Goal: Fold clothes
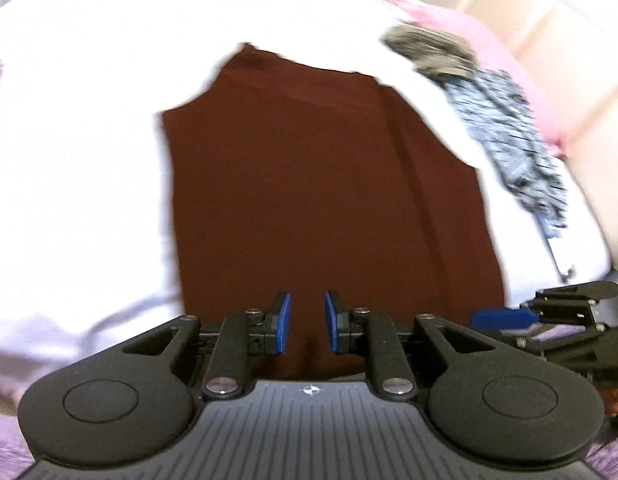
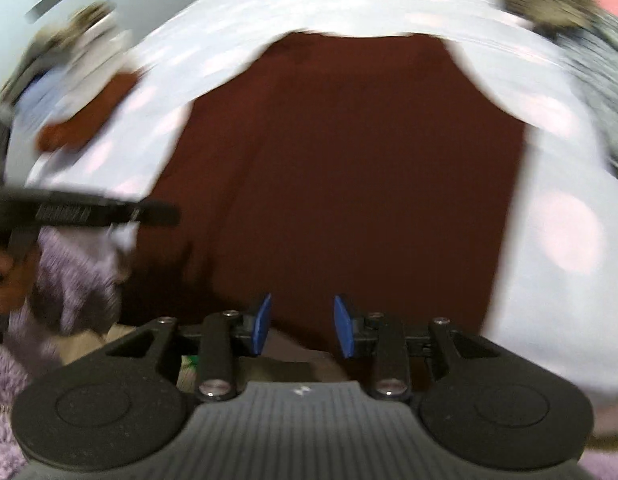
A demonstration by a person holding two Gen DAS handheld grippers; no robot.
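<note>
A dark red garment lies flat on the white bed sheet, folded into a tall panel with its far end cut narrower. My left gripper hovers above its near end, blue pads a little apart with nothing between them. In the right wrist view the same dark red garment fills the middle. My right gripper stands open over its near edge, and nothing sits between its pads. The right gripper also shows at the right edge of the left wrist view, the left gripper's body at the left of the right wrist view.
A grey patterned garment and a brown-olive one lie on the sheet to the right, a pink cloth behind them. More clothes are piled at the far left. A lilac fleece sleeve is close by.
</note>
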